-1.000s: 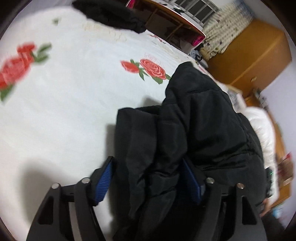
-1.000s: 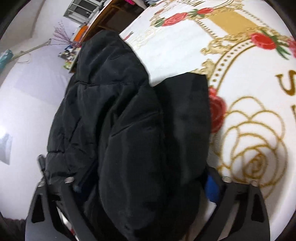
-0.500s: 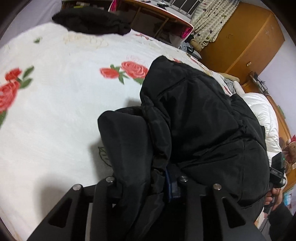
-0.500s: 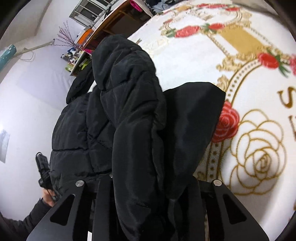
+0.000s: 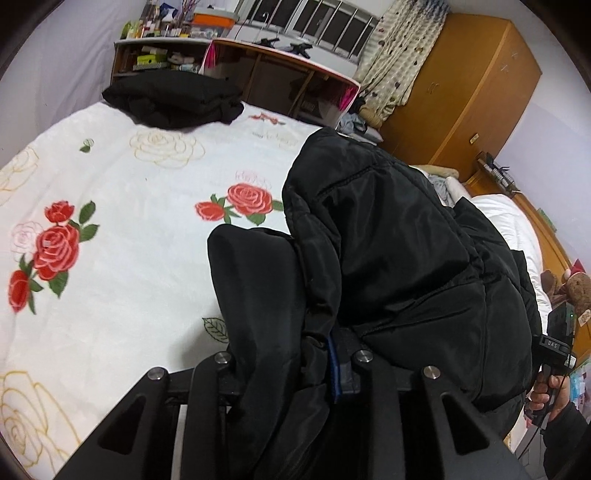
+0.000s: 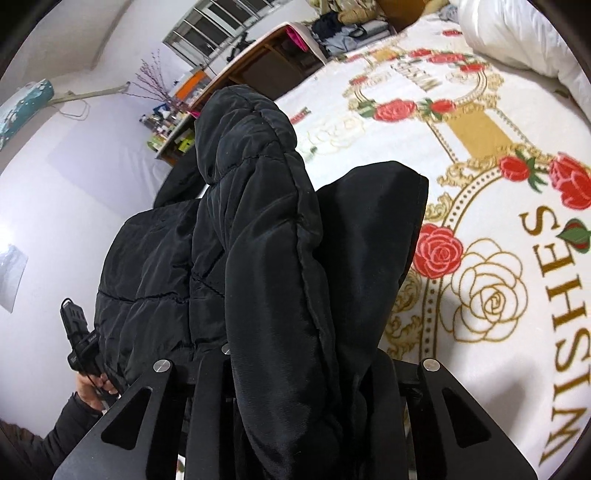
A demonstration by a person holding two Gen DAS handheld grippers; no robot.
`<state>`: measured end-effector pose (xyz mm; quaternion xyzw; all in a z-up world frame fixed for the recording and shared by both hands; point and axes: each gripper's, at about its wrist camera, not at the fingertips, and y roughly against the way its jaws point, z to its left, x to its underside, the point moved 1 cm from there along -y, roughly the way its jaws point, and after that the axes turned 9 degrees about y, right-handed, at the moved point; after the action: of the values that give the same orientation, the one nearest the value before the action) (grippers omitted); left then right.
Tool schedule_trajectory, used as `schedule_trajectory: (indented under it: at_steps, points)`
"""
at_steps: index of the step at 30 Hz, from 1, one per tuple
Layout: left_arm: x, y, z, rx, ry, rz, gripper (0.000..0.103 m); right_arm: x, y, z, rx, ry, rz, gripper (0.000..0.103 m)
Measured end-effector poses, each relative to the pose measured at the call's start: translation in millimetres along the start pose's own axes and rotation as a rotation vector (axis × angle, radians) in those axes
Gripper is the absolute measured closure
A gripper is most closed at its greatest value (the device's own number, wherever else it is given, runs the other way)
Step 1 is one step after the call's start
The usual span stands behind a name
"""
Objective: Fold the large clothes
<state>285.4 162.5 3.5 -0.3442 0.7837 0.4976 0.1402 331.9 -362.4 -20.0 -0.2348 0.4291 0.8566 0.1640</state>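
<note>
A black puffer jacket (image 5: 399,258) hangs bunched between my two grippers above the rose-print bedspread (image 5: 122,206). My left gripper (image 5: 291,362) is shut on a thick fold of the jacket, the cloth spilling over its fingers. In the right wrist view my right gripper (image 6: 303,369) is shut on another bunch of the same jacket (image 6: 258,236), which rises in front of the camera and hides the fingertips. The jacket is lifted off the bedspread (image 6: 498,221).
A folded black garment (image 5: 173,96) lies at the bed's far edge. Wooden shelves (image 5: 266,77) and a wardrobe (image 5: 465,85) stand behind. A white duvet (image 6: 524,33) lies at the bed's head. The person's other hand holds a handle (image 5: 554,354).
Both grippers have closed on the jacket's folds and lifted it up from the bed; the views have tilted up so the room's far side shows.
</note>
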Motion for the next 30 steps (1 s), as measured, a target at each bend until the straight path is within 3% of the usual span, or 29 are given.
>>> schedule_trajectory:
  at_steps: [18, 30]
  points:
    - [40, 101, -4, 0.046, 0.005, -0.065, 0.074, 40, 83, 53, -0.02, 0.057, -0.061, 0.078]
    - [90, 139, -2, 0.055, 0.001, -0.05, 0.073, 80, 109, 53, -0.022, 0.044, -0.072, 0.077]
